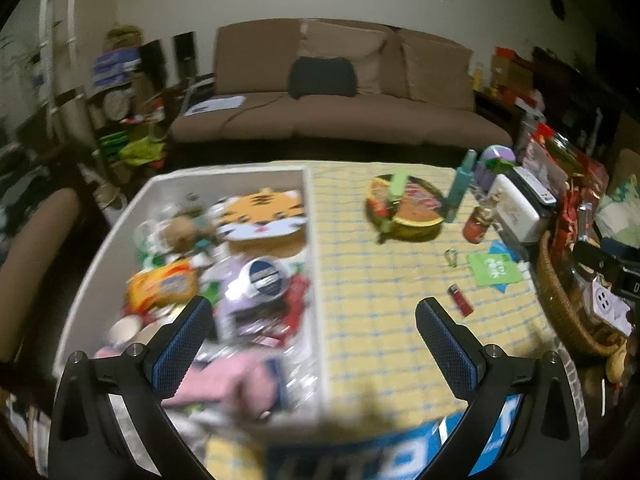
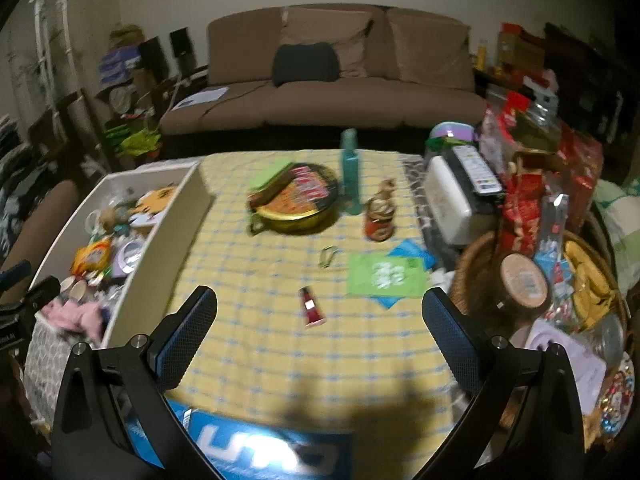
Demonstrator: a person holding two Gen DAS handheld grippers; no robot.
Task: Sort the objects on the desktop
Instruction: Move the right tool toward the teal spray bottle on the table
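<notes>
Because sorted items are gathered at the left, the white bin [image 1: 308, 216] is seen crowded: a tiger-face pad [image 1: 262, 216], an orange snack pack [image 1: 164, 284], a roll of tape [image 1: 266, 278] and a pink cloth [image 1: 224, 380] are heaped inside it, and it is set against the left edge of the surface [image 2: 280, 360], which is covered by a yellow checked cloth. The left claw [image 1: 314, 350] is held released over the bin's right wall, nothing between its pads, as would suit a drop just made or a reach about to start. Further right, the unsorted things are left loose on the cloth: a round noodle bowl [image 2: 300, 204], an upright teal bottle [image 2: 350, 172], a small carabiner [image 2: 328, 258] and green and blue packets [image 2: 382, 276]. The red lighter [image 2: 312, 306] is laid flat near the middle, its long axis running roughly away from the viewer; its capped end seems to point away, though blur makes this uncertain. The right claw [image 2: 320, 338] is held spread wide and empty, the lighter lying just ahead between its fingers, probably as the next pick. At the far right a wicker basket [image 2: 476, 264] is packed with clutter.
</notes>
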